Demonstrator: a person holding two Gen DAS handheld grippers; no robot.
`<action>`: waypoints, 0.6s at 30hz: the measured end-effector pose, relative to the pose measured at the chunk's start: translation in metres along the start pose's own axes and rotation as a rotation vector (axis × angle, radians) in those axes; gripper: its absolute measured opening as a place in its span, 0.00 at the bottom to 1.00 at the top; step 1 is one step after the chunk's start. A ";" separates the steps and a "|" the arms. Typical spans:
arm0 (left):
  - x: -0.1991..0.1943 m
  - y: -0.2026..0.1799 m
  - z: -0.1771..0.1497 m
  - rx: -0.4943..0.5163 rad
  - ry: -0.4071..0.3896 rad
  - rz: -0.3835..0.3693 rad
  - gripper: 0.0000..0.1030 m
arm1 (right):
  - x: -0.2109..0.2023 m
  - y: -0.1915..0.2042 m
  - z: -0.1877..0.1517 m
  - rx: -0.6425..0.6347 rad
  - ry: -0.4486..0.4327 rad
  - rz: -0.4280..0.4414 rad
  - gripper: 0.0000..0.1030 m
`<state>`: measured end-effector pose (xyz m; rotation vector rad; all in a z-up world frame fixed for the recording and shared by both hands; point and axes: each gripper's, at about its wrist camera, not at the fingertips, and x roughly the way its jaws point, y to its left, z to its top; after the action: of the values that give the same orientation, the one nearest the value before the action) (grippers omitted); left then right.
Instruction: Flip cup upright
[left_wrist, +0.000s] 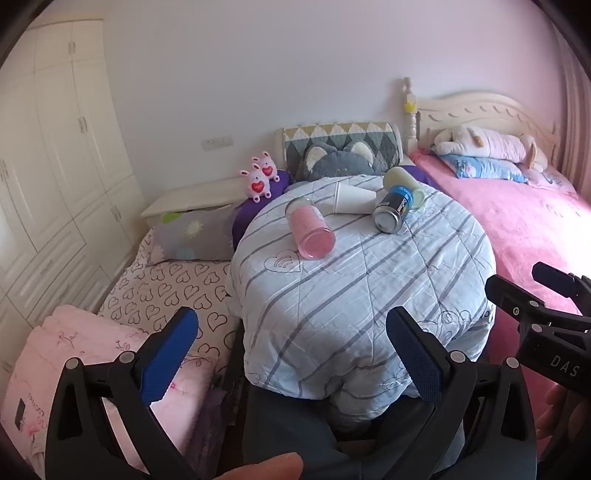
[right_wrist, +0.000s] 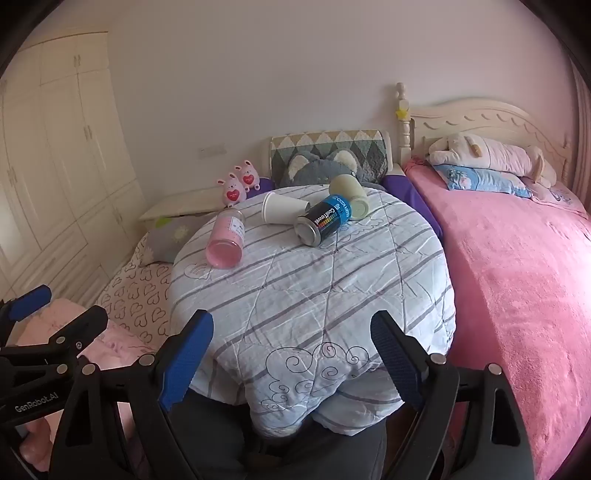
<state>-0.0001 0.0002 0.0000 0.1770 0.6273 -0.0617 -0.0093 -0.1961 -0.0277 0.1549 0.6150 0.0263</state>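
Observation:
A round table under a striped quilt (left_wrist: 351, 295) (right_wrist: 314, 295) carries several containers lying on their sides at its far part. A white paper cup (left_wrist: 352, 199) (right_wrist: 282, 208) lies with its mouth to the left. A pink jar (left_wrist: 312, 232) (right_wrist: 227, 238) lies left of it. A blue and black can (left_wrist: 393, 208) (right_wrist: 325, 219) and a pale green cup (left_wrist: 402, 184) (right_wrist: 351, 195) lie to the right. My left gripper (left_wrist: 295, 354) and my right gripper (right_wrist: 295, 358) are both open and empty at the table's near edge, well short of the cups.
A pink bed (right_wrist: 517, 277) with plush toys lies to the right. A heart-print bed (left_wrist: 166, 288) and folded pink blanket (left_wrist: 110, 369) lie to the left, with wardrobes (left_wrist: 55, 147) beyond. The right gripper body shows in the left wrist view (left_wrist: 546, 321).

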 end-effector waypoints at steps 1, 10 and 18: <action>0.000 0.000 0.000 0.001 -0.002 0.002 1.00 | 0.000 0.000 0.000 0.002 -0.003 0.001 0.85; 0.000 0.000 0.000 0.000 -0.003 0.000 1.00 | -0.001 0.001 0.001 0.001 -0.004 0.003 0.85; 0.000 0.000 0.000 0.000 -0.003 0.001 1.00 | 0.001 0.000 0.001 0.006 -0.003 0.007 0.85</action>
<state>-0.0003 0.0002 0.0001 0.1771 0.6247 -0.0610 -0.0085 -0.1963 -0.0277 0.1628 0.6121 0.0315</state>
